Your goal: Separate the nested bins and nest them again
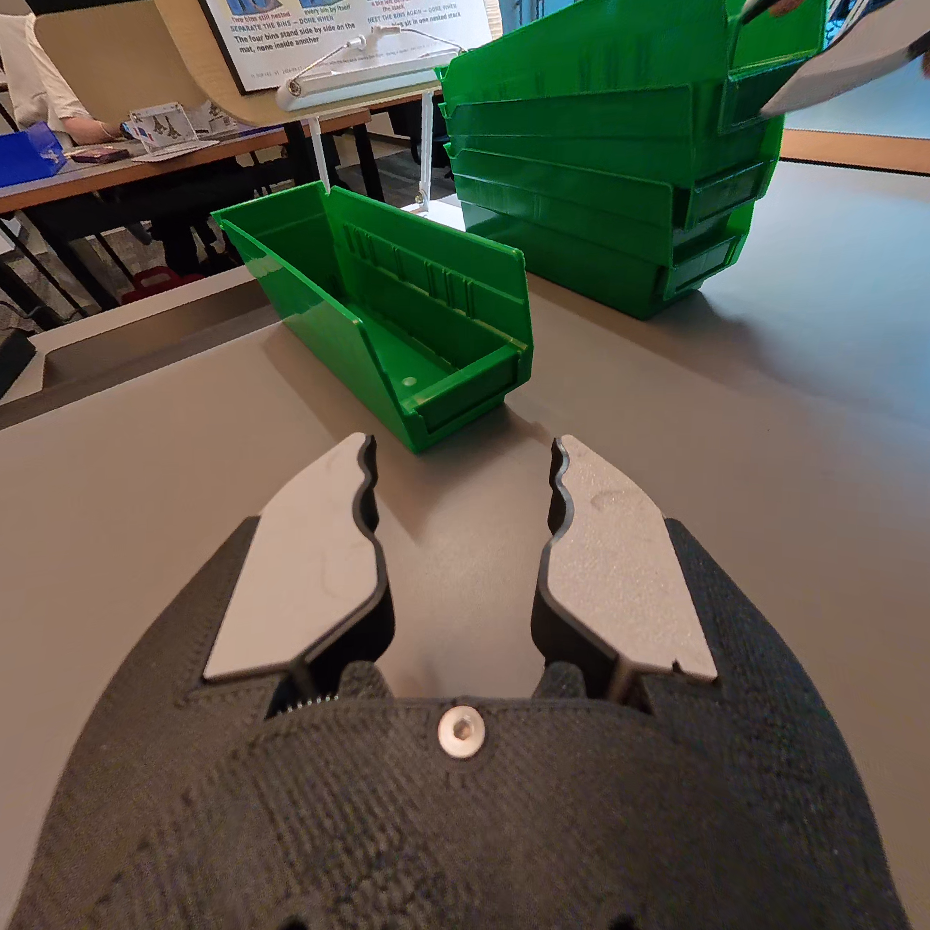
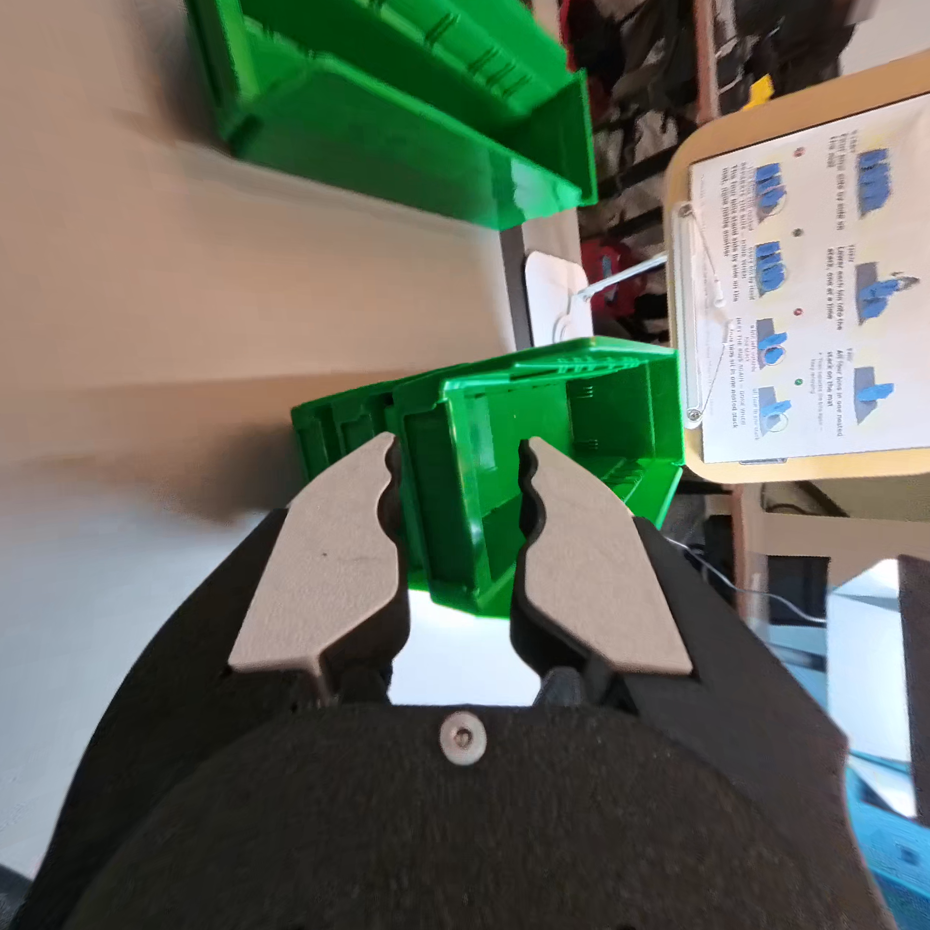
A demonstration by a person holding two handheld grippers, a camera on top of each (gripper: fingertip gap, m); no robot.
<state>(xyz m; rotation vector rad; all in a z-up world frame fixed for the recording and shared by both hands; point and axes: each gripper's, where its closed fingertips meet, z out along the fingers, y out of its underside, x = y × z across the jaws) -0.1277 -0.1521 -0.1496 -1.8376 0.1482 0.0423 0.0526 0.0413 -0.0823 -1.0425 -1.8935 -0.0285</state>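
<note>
Stack of green bins (image 1: 604, 166) sits on the grey table (image 1: 755, 402), far right of your left tongs. One single bin (image 1: 392, 322) stands alone beside it, near but apart, open top up.

Top bin (image 2: 453, 503) of the stack is tilted up at its front; your right tongs (image 2: 455, 448) straddle its front lip, jaws spread to either side. Whether they pinch yet, you cannot tell.

Left tongs (image 1: 463, 443) hang open and empty over bare table, just short of the single bin.

Judged progress: separating is early, one bin out, the second apparently lifting. All re-nesting remains.

Hard to make out: the stack's count, about three; its top is cut off. The right wrist view is rolled sideways and blurred. The instruction board (image 2: 785, 302) stands behind.
</note>
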